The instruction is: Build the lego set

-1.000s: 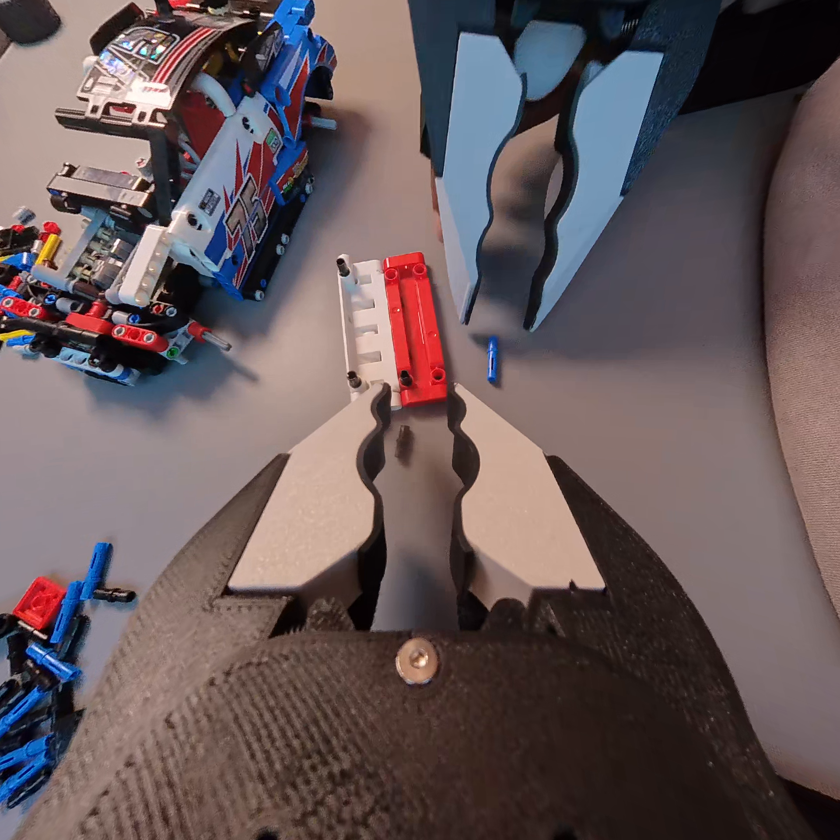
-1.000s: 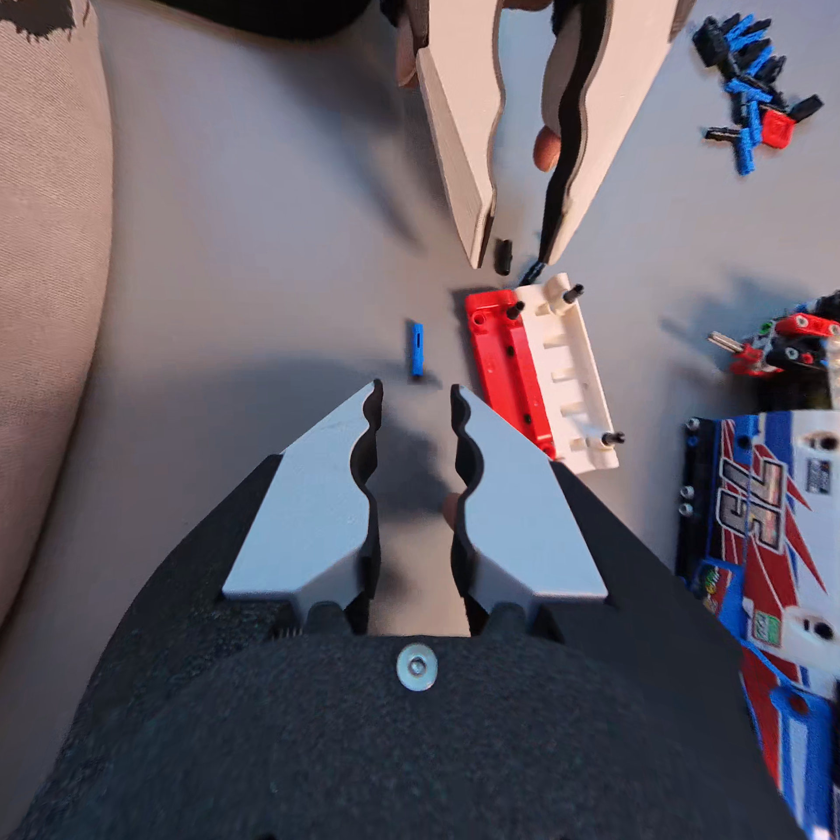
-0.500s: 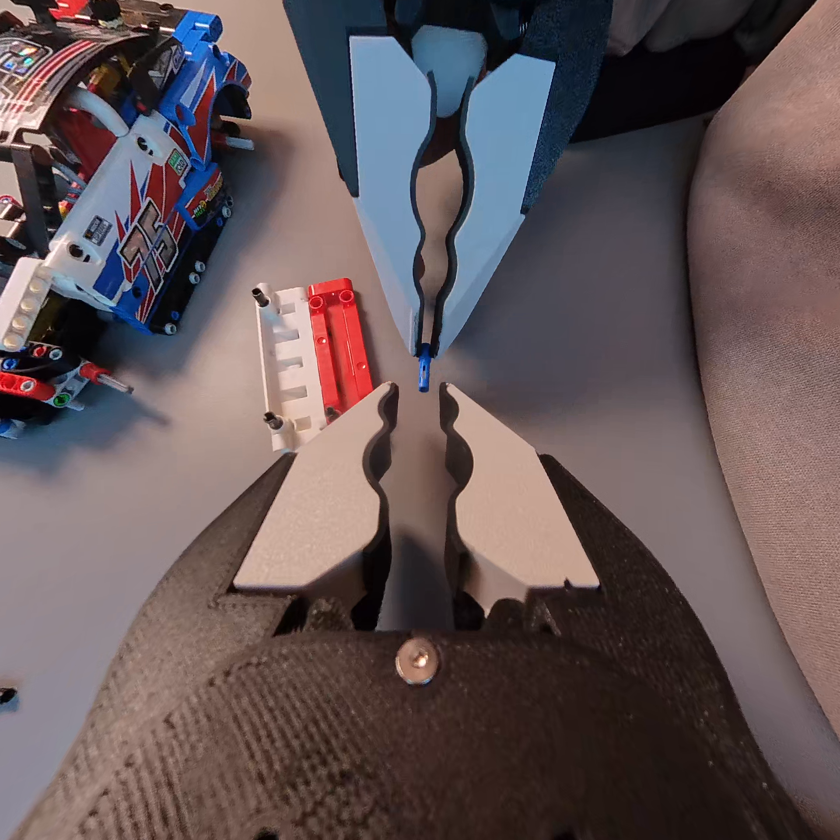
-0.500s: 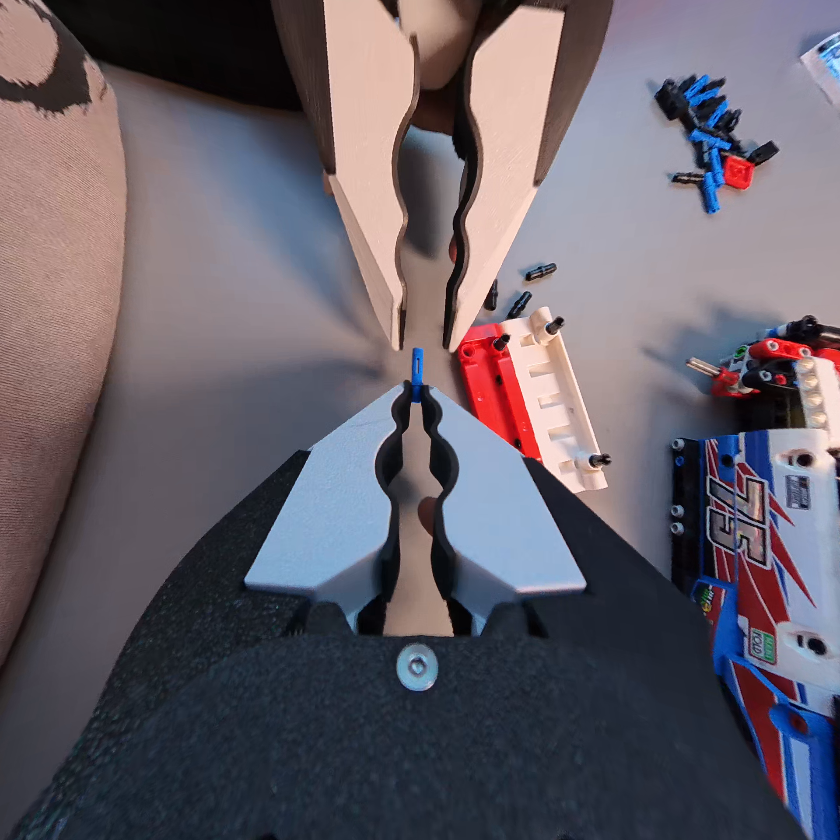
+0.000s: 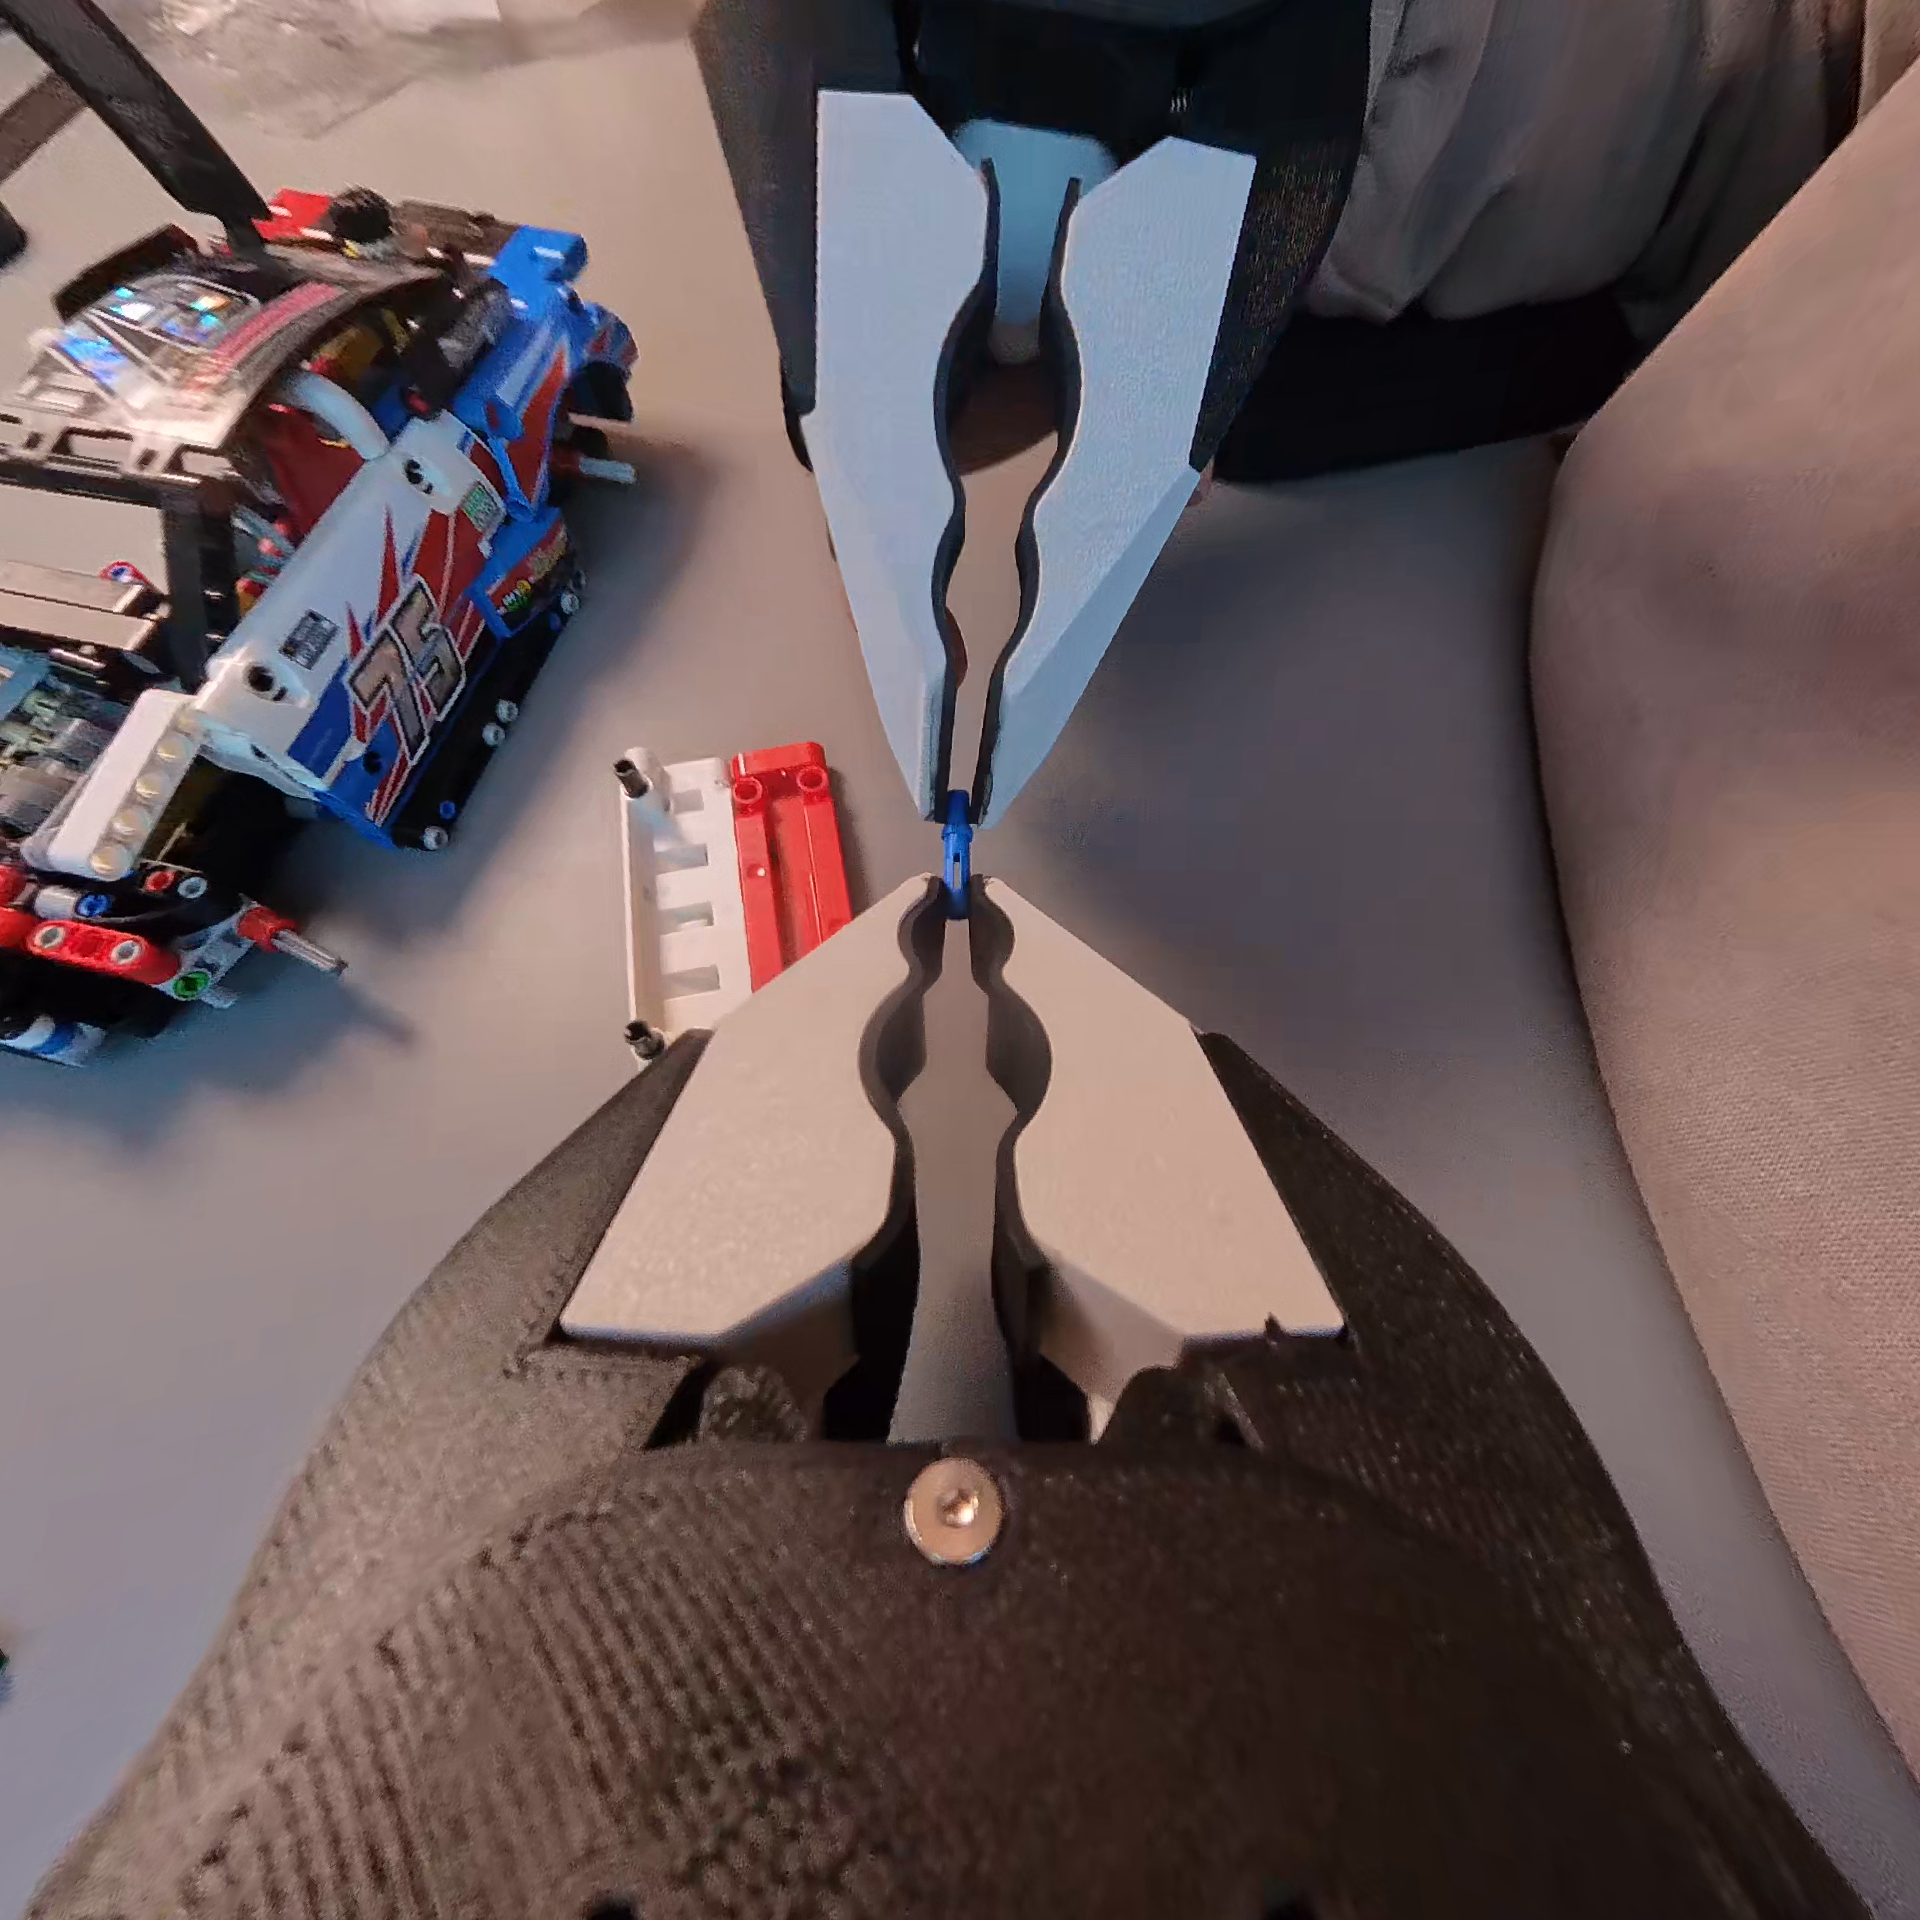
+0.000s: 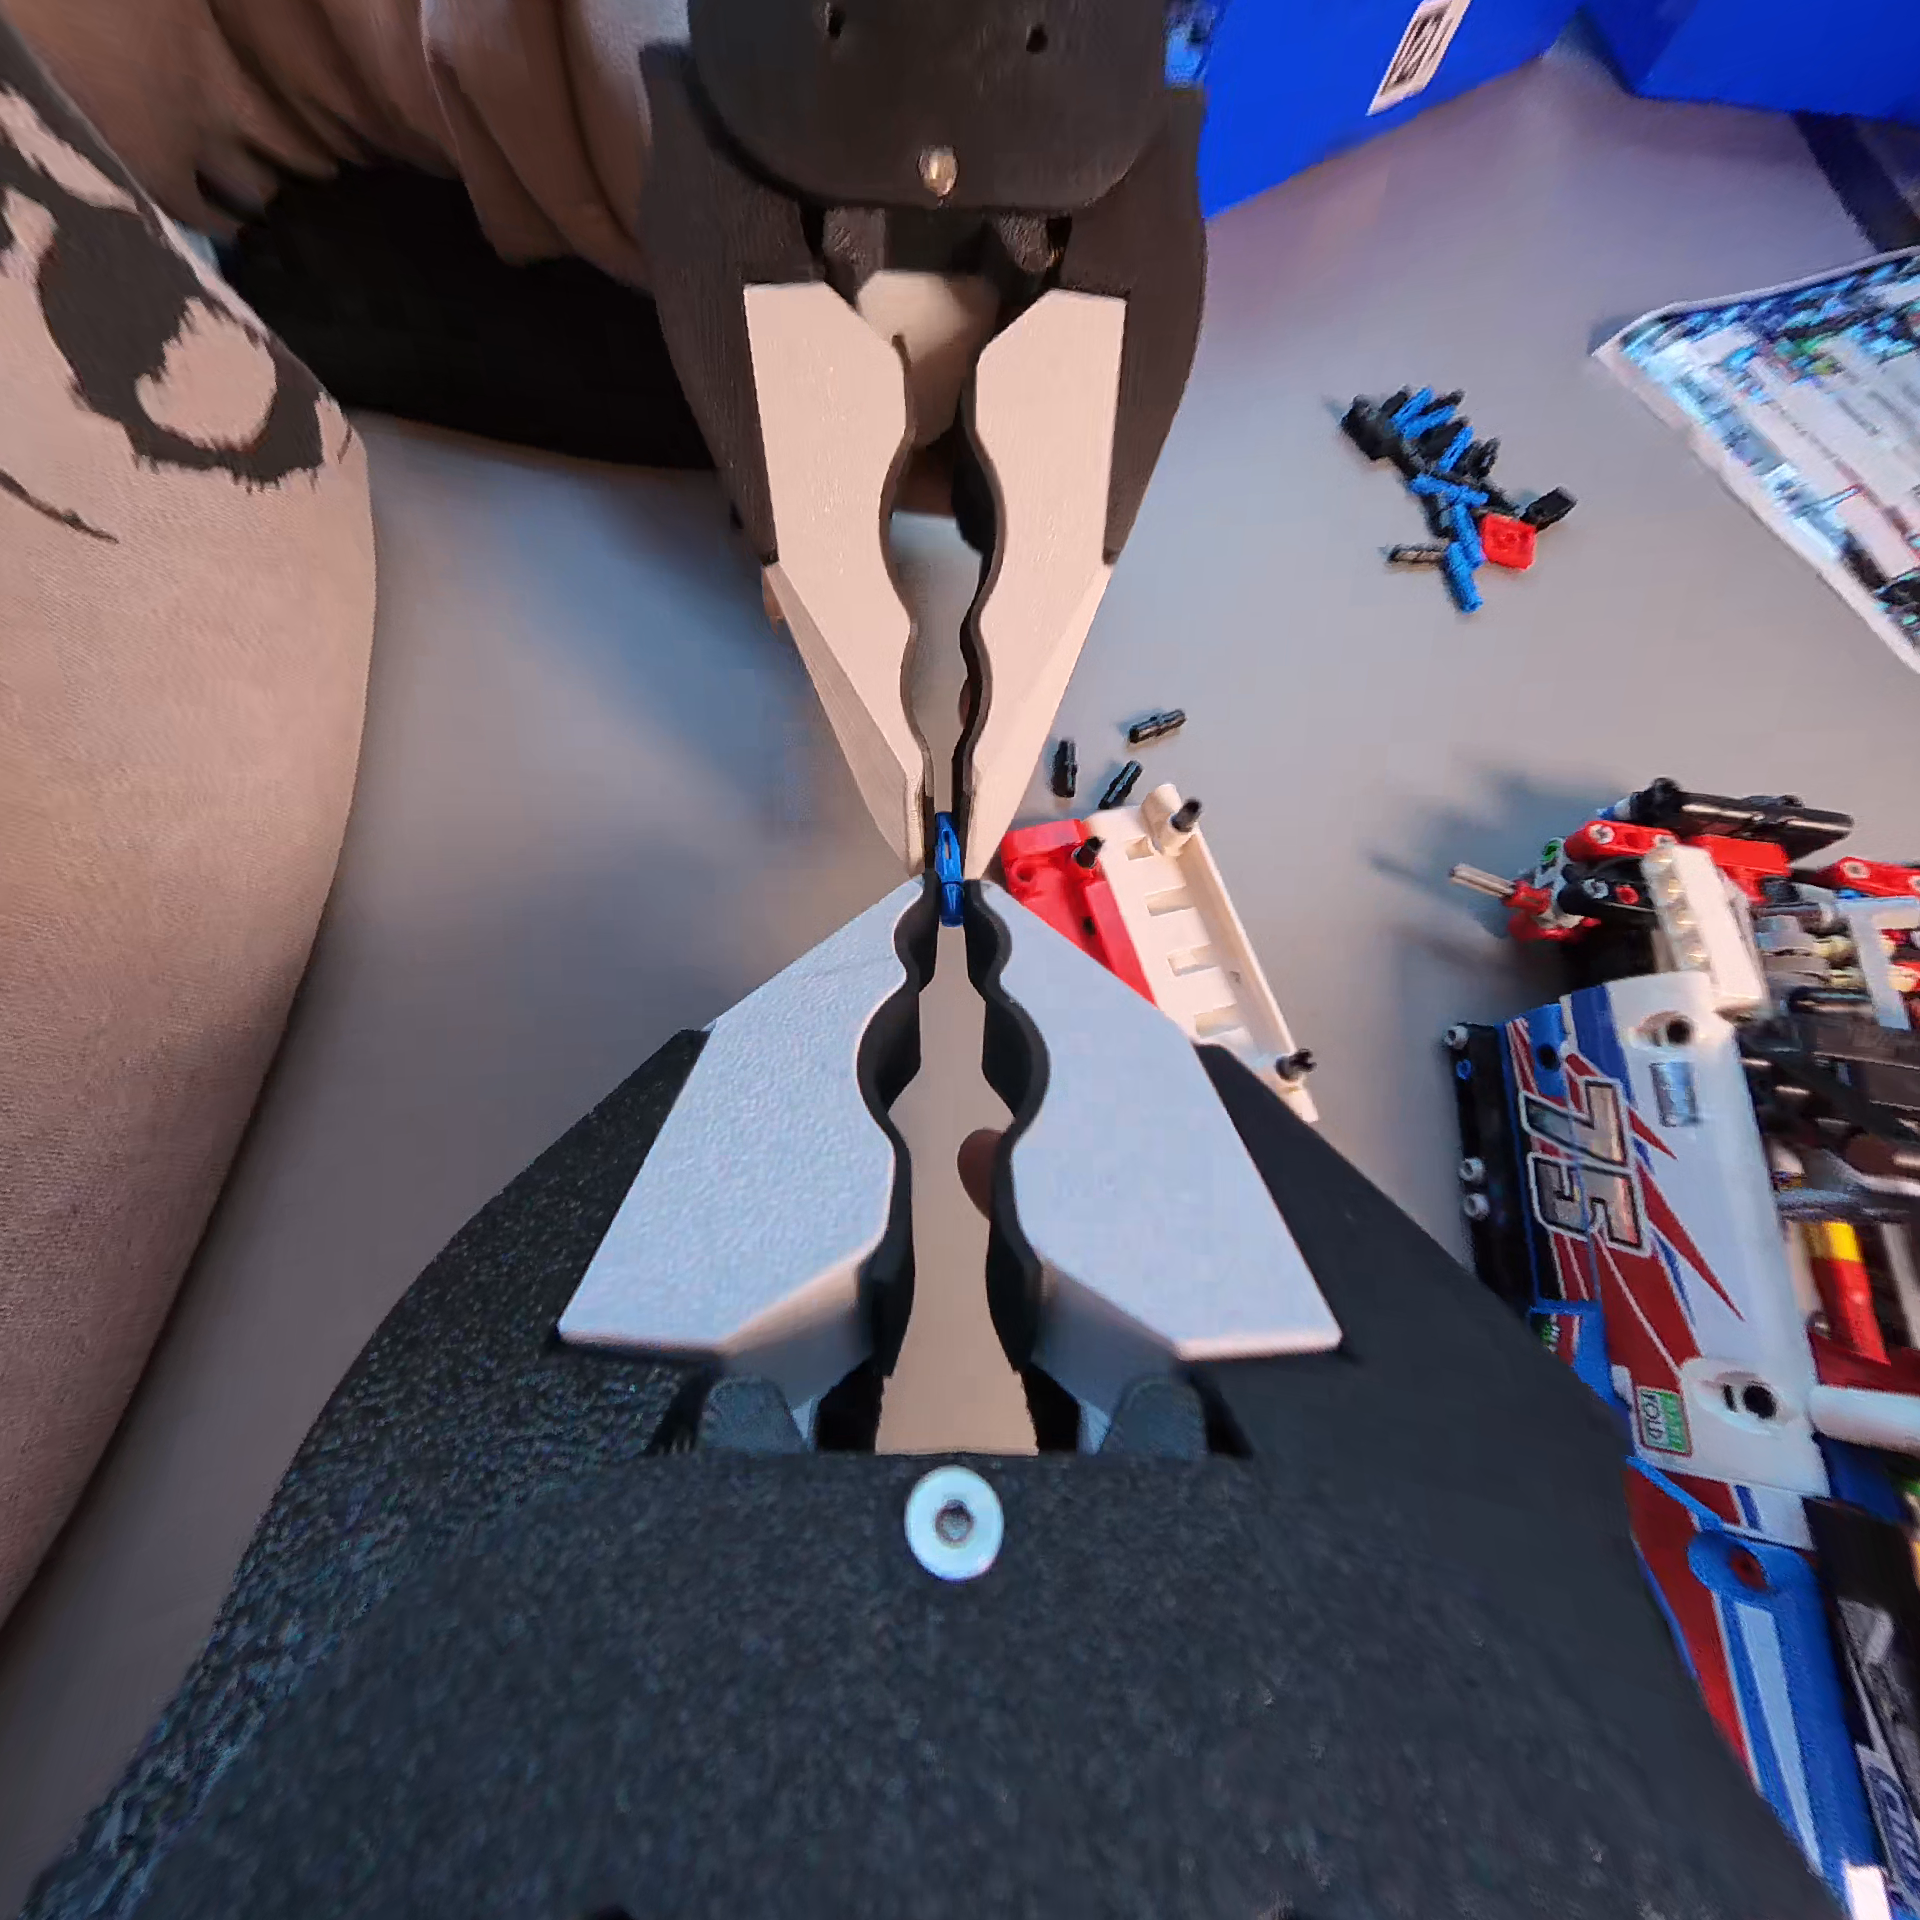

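Both tools now pinch the small blue plastic pin [image 5: 954,854] tip to tip: left tool [image 5: 953,900] just closed on it, right tool [image 6: 947,900] gripping, above the grey table [image 5: 312,1195] — a handover, I'd say.

Black textured tool [image 5: 956,896] housings, grey wavy-edged fingers [image 5: 769,1122], one silver screw each.

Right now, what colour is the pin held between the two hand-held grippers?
Blue. The pin shows best in the left wrist view.
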`<state>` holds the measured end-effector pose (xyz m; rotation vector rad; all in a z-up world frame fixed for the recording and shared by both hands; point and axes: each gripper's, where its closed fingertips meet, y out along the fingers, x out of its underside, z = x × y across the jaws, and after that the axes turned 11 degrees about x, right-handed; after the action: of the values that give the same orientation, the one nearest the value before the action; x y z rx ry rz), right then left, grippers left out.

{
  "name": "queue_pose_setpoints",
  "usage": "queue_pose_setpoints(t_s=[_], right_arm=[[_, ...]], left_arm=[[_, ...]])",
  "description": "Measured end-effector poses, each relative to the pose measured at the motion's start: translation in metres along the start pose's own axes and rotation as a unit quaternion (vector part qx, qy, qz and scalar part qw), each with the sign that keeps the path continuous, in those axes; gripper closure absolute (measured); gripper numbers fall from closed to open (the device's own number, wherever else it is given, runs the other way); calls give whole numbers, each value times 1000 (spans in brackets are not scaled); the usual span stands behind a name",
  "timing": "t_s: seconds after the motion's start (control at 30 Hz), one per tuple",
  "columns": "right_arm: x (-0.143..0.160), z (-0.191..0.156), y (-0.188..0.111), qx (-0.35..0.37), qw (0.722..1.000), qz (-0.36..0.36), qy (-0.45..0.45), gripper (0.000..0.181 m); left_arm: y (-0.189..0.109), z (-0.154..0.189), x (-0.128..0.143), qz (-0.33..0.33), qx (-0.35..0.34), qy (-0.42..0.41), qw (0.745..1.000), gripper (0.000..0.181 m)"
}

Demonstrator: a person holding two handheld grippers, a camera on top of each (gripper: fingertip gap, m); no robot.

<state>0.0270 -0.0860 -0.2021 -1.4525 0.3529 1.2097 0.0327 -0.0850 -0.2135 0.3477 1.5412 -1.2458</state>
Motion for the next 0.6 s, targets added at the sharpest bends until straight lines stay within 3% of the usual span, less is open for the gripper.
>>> queue_pose_setpoints(t_s=[0.17,0.27,0.43,0.6], right_arm=[[-54,24,-33,4,977,181,115,181],[-61,33,-41,12,967,211,139,173],[-63,35,-35,9,957,225,183,170],[-69,32,-34,-10,948,237,213,179]], left_arm=[[-24,-9,-38,159,18,-63,985,180],[-40,-13,-57,237,26,-80,968,180],[-44,-12,-66,268,16,-65,961,179],[-37,-7,-68,260,11,-43,965,179]])
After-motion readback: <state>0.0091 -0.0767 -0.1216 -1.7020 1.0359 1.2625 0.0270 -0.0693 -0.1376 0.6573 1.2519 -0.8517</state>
